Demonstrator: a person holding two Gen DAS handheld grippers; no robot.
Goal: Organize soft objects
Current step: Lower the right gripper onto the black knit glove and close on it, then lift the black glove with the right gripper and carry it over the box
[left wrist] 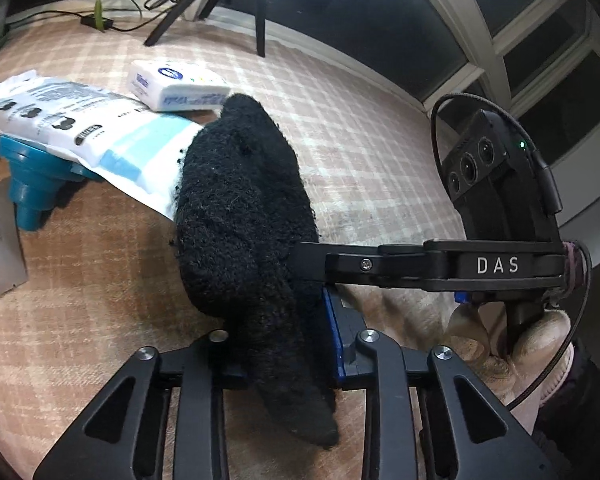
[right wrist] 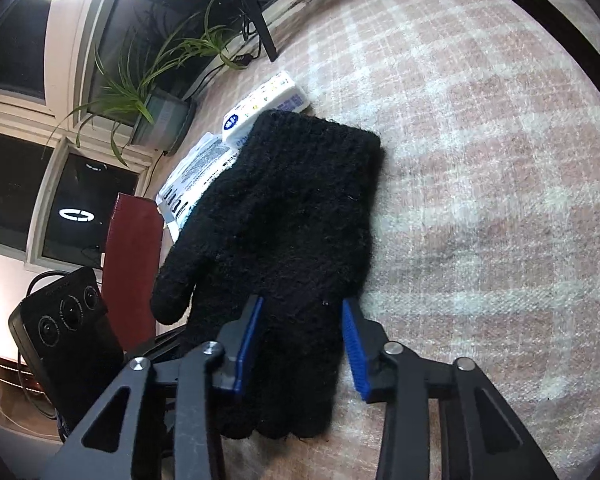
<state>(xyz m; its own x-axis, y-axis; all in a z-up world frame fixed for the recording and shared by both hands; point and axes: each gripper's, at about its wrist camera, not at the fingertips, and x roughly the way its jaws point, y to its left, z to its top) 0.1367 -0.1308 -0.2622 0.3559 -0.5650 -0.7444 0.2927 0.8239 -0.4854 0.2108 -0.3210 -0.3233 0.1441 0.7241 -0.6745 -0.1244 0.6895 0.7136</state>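
Glove (right wrist: 284,216): on plaid cloth (right wrist: 480,160), fingers toward camera | Left gripper (left wrist: 284,344): pinching its edge | Right gripper (right wrist: 300,344): straddling fingers, pad contact unclear | Handling: light, limp, fuzzy; grip bunched knit, likely sags.

We seem to be in a home: a pink plaid blanket (right wrist: 480,160) fills the frame, a potted plant (right wrist: 156,92) stands upper left beside dark night windows (right wrist: 12,196).
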